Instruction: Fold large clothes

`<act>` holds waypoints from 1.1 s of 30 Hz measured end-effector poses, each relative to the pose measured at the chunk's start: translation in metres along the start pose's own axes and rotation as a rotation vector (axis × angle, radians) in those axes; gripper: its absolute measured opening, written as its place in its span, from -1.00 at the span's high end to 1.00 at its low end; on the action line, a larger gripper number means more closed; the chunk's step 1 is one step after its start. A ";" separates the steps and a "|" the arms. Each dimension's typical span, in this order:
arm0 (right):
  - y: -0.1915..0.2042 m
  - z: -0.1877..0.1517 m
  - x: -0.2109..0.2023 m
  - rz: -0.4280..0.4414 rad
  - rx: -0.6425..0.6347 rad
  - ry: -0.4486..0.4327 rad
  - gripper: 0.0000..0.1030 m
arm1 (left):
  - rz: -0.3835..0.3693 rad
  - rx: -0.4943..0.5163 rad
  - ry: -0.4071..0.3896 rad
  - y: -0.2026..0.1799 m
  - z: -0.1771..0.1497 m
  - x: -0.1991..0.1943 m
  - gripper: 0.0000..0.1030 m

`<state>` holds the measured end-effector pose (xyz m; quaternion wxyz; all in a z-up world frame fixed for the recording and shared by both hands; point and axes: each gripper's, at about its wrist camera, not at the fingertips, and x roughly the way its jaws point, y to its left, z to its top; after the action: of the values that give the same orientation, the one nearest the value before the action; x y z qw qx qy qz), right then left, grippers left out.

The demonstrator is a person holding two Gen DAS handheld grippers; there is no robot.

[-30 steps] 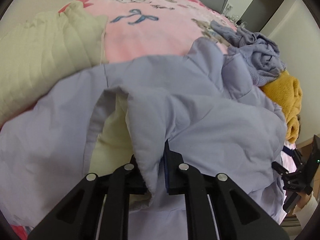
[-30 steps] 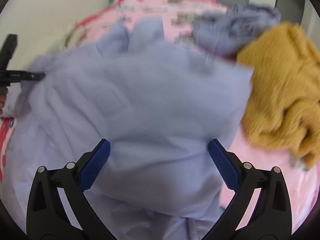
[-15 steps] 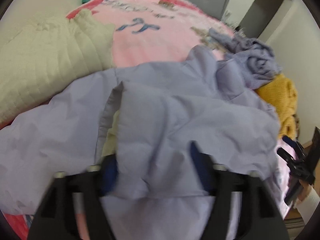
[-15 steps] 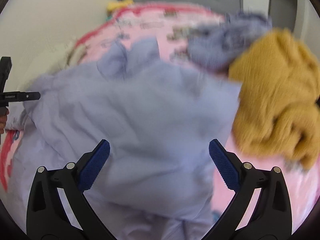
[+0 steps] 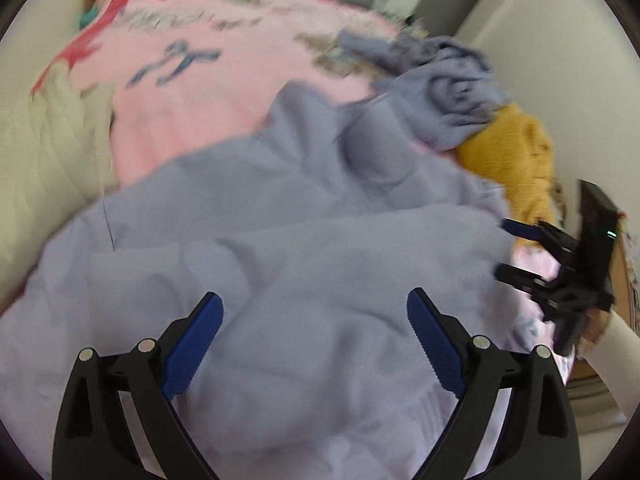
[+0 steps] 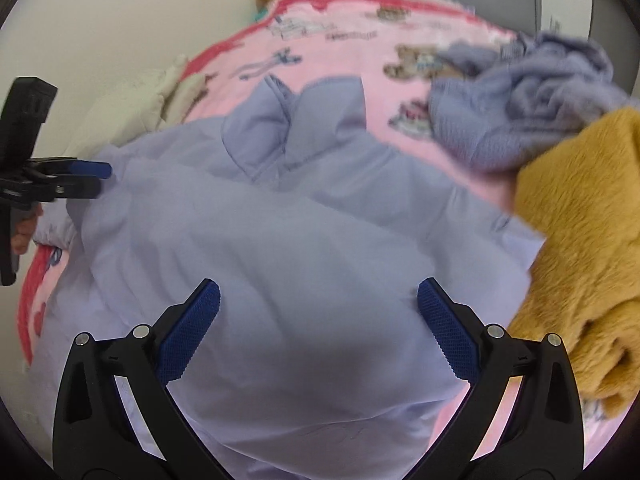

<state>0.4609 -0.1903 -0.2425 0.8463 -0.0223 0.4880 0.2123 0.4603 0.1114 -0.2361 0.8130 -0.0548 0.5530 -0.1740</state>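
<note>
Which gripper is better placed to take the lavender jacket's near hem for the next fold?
Probably the right gripper: open, centred over the lavender jacket near its hem. The left gripper, also open, sits over mid-fabric.

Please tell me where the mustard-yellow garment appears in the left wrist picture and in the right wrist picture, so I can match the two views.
Left wrist view: the mustard-yellow garment is at the right, above the middle, beyond the lilac jacket.
Right wrist view: the garment fills the right edge, from the middle down.
Shared landmark: the crumpled lavender knit lies just above it in both.
</note>
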 end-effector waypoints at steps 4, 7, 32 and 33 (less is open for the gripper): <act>0.003 -0.009 0.017 0.013 -0.027 0.059 -0.84 | -0.070 -0.142 0.054 0.030 -0.008 0.022 -0.77; 0.014 -0.015 0.026 -0.026 -0.104 0.074 -0.84 | -0.096 -0.162 0.041 0.036 -0.018 0.026 -0.77; 0.016 -0.104 0.012 -0.006 0.012 0.105 -0.86 | 0.020 0.009 -0.049 0.004 -0.079 0.023 -0.90; 0.016 -0.103 0.013 -0.009 0.013 0.109 -0.86 | 0.030 0.025 -0.054 0.002 -0.080 0.023 -0.90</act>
<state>0.3760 -0.1964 -0.3045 0.8196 -0.0306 0.5347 0.2035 0.3945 0.1139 -0.2876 0.8308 -0.0410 0.5294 -0.1670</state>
